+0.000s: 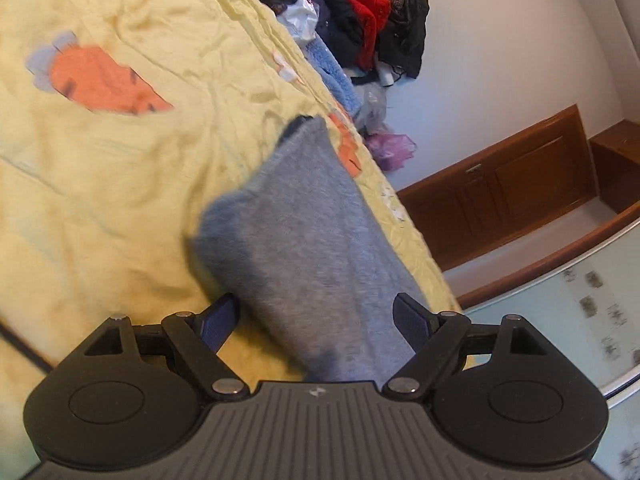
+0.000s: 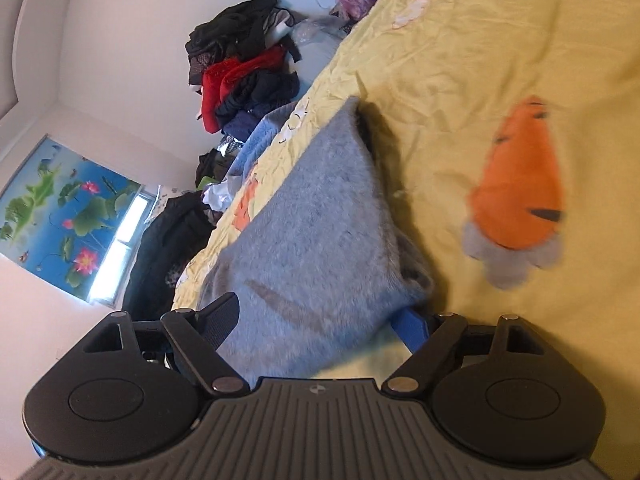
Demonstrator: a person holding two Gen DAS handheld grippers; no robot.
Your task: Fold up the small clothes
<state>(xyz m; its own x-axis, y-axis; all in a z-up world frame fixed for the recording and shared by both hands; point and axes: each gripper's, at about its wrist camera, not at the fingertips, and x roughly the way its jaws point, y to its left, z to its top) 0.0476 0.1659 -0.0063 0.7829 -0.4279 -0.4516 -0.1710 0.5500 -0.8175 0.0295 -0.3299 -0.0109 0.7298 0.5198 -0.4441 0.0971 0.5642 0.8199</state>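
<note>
Plainly, both my grippers stood wide and held nothing. The sock point(image 1: 316, 240) lay on the sheet point(image 1: 120, 184) near the bed's edge, its long axis running away from me along the line of each tool. Its near end sat between the spread fingers of my left gripper point(image 1: 320, 320), the blue pads apart from the cloth as far as I could tell. My right gripper point(image 2: 316, 316) framed the same end, one pad just beside the fabric. Neither hand looked nearer. It was grey, fuzzy, seemingly doubled over, dark at the far tip.
</note>
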